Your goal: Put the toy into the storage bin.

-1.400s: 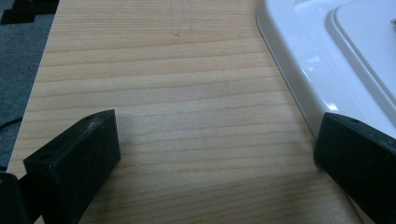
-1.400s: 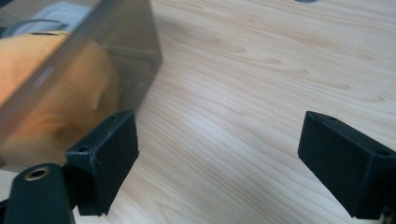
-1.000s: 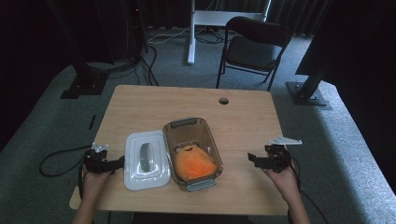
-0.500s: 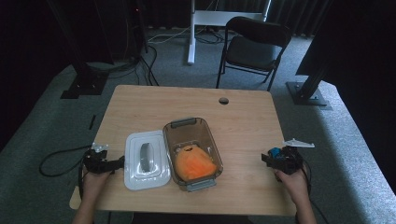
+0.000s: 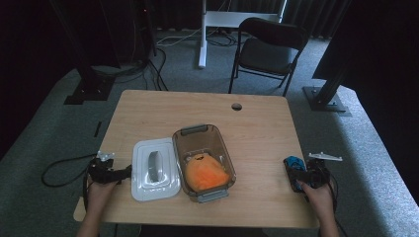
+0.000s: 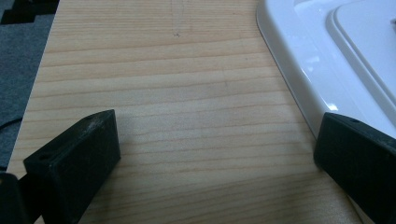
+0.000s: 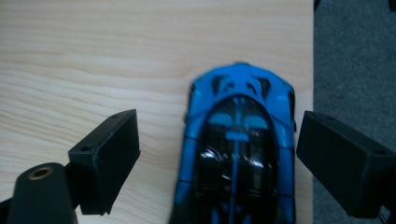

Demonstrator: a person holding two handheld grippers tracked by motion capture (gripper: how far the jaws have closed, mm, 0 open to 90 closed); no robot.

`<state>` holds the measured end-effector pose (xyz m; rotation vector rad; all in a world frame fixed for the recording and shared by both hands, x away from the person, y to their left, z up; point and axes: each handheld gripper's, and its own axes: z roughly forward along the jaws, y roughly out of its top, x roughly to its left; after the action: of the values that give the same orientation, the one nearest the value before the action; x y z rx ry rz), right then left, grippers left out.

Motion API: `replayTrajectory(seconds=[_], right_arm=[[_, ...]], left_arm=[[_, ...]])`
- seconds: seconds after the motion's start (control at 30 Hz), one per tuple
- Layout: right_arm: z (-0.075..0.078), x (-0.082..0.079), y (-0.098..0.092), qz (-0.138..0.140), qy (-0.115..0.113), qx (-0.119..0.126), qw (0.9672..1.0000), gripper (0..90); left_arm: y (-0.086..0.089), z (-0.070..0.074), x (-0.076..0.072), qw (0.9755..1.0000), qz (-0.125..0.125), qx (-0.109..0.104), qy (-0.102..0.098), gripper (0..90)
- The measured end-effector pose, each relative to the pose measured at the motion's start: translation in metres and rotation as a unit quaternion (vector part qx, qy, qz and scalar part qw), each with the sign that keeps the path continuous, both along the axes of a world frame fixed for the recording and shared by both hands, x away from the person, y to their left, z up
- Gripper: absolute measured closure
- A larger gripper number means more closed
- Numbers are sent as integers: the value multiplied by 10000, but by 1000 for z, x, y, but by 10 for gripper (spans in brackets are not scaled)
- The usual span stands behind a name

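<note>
Wide open, right gripper (image 7: 219, 163) straddling blue toy car (image 7: 238, 154) at near right table (image 5: 257, 118) edge, no contact visible; car's long axis running straight between the jaws. Left gripper (image 6: 219, 158) equally spread, empty, beside white lid (image 5: 154, 169). Farther in, open container (image 5: 203, 154) holding something orange.

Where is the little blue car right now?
In the high view the blue car sits near the table's right edge, between the open jaws of the right tool, right of the tub.
</note>
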<state>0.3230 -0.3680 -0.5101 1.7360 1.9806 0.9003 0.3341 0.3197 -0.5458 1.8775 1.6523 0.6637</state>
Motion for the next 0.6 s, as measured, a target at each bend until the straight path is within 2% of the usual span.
replayTrajectory(seconds=[0.3,0.6], right_arm=[[-15,1,-5,-84,295,-176,9994,135],[-22,2,-2,-52,439,-385,9983,156]], left_arm=[[0,0,0,10000,0,0,-1,7],[0,0,0,10000,2,0,-1,7]])
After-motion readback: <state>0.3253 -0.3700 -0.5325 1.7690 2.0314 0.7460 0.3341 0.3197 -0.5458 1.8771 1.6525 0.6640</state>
